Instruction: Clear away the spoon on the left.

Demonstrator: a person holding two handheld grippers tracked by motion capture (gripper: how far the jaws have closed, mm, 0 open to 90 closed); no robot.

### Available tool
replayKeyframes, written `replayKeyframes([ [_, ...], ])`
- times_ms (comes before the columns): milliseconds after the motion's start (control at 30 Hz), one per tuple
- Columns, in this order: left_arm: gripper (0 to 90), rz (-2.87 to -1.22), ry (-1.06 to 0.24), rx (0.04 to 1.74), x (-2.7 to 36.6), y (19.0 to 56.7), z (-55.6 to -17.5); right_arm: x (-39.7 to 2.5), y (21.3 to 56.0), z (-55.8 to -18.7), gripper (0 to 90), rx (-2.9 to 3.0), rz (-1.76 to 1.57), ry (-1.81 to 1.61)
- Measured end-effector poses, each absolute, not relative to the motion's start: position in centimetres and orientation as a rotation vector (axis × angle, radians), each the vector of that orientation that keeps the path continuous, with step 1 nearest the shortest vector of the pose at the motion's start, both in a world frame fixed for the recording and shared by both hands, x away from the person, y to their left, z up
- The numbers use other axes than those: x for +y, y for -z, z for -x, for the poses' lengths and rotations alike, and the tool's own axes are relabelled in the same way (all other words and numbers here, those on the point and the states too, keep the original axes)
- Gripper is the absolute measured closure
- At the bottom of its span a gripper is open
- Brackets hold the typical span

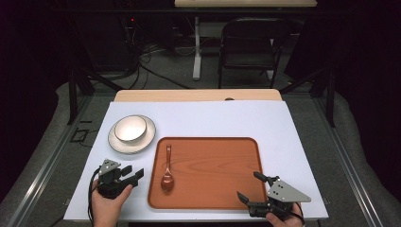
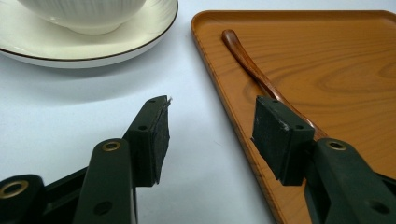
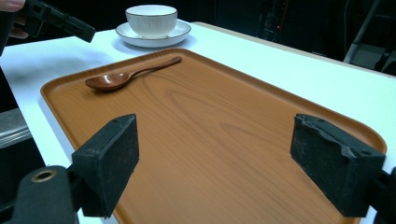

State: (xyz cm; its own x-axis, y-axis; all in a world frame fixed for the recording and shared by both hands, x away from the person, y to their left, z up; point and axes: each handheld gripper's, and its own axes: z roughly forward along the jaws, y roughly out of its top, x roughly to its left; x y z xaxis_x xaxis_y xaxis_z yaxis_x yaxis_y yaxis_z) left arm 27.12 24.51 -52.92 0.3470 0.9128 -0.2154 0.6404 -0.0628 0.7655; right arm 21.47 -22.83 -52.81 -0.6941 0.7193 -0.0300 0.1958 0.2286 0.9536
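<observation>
The left gripper (image 1: 135, 175) sits low over the white table (image 1: 213, 120), just left of the wooden tray (image 1: 213, 187), gripped from behind by the person's left hand (image 1: 108, 204), which enters from the near edge. Its jaws stand apart with nothing between them, pointing toward the tray's left rim. In the left gripper view one jaw sits over the table and the other over the tray's edge, in front of the wooden spoon (image 2: 252, 70). The spoon lies inside the tray along its left side, bowl nearest the person, handle pointing away.

The right gripper (image 1: 249, 187) is at the tray's near right corner, angled toward the left. Its jaws are wide apart and empty, spanning bare tray surface.

A white bowl (image 1: 130, 128) rests on a saucer (image 1: 142, 144) beyond the left gripper.
</observation>
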Motion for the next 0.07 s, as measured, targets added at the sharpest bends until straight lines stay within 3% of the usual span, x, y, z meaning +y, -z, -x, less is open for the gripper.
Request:
replayKeyframes([
  [67,46.0,-1.783,-0.417,1.381,24.59,52.93,-27.14,-22.89,52.84,-21.59,15.2,2.04,-0.858,-1.493],
])
